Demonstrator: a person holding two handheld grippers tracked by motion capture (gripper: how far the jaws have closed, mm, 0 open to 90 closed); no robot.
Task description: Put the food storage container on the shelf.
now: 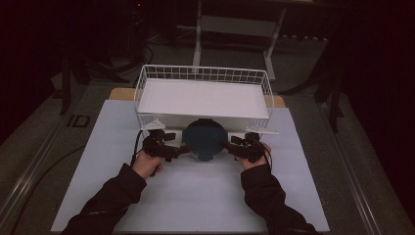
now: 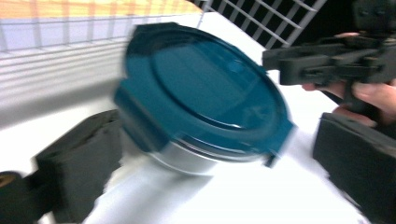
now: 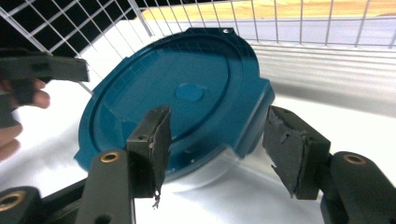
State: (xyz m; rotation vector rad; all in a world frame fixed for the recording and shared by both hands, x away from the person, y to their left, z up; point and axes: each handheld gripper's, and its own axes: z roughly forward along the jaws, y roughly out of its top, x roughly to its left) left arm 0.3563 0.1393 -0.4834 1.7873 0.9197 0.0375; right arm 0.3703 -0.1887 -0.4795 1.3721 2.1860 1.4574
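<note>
A round container with a dark teal lid (image 1: 204, 138) and a pale body sits on the white table just in front of the wire basket (image 1: 147, 78). My left gripper (image 1: 182, 149) is at its left side and my right gripper (image 1: 229, 145) at its right. In the left gripper view the container (image 2: 205, 93) lies between the wide-apart jaws of my left gripper (image 2: 219, 140), close to the left jaw. In the right gripper view the lid (image 3: 177, 98) has its near side latch between the jaws of my right gripper (image 3: 219, 121), with a small gap showing.
The white wire basket has a flat white floor (image 1: 203, 98) with nothing in it, and it stands at the table's far edge. The white table top (image 1: 195, 196) stretches toward the person. The surroundings are dark, with a metal frame (image 1: 235, 29) behind the table.
</note>
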